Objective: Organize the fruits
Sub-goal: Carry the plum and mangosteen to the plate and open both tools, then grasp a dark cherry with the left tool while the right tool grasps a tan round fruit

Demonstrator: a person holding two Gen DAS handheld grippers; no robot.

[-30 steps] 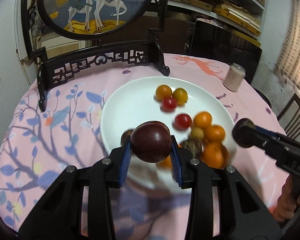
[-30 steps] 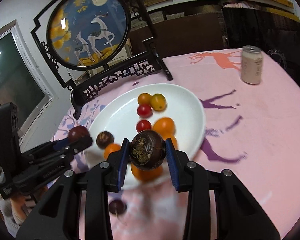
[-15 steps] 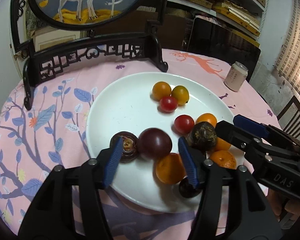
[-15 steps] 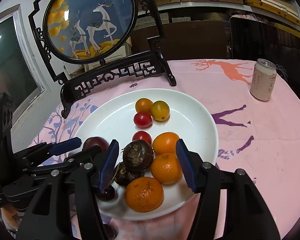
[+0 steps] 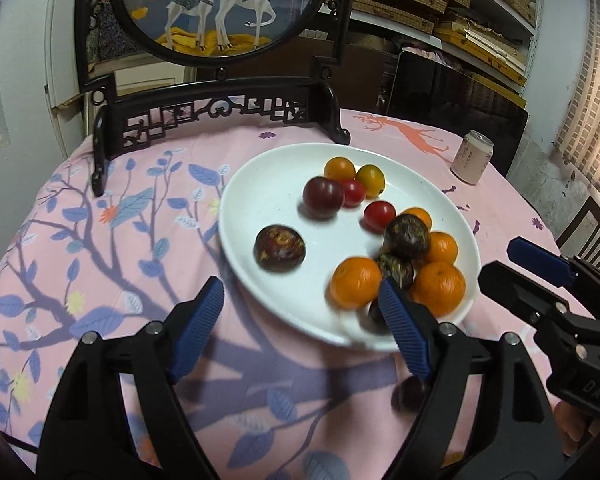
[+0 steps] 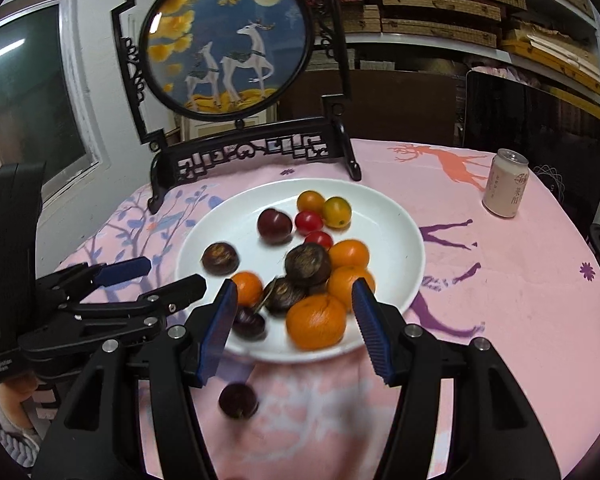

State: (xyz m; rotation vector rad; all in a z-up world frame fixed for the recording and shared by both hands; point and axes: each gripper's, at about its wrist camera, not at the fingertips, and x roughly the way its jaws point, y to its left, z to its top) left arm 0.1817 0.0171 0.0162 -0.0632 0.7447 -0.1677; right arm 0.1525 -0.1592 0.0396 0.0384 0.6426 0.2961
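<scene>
A white plate [image 5: 260,184] on the pink cloth holds tangerines [image 5: 356,288], cherry tomatoes [image 5: 379,213] and several dark brown fruits [image 5: 279,248]. A dark red plum [image 5: 323,197] lies loose near the tomatoes, also in the right wrist view as the plum [image 6: 275,225]. Another brown fruit [image 6: 308,264] rests on the tangerine pile. My left gripper [image 5: 300,308] hangs over the plate's near rim, its jaws opening with no fruit between them. My right gripper [image 6: 294,296] stands open over the pile, its pads clear of the tangerine [image 6: 316,322]. One dark cherry [image 6: 238,400] lies on the cloth before the plate.
A round deer screen on a black carved stand [image 5: 220,112] rises behind the plate. A pale drink can [image 6: 505,188] stands at the back right of the table. A dark chair [image 5: 588,224] is past the table's right edge.
Both grippers let go of their fruit and drew back. The plum fell from the left gripper and rolled toward the tomatoes. The brown fruit from the right gripper now sits on the tangerines.
</scene>
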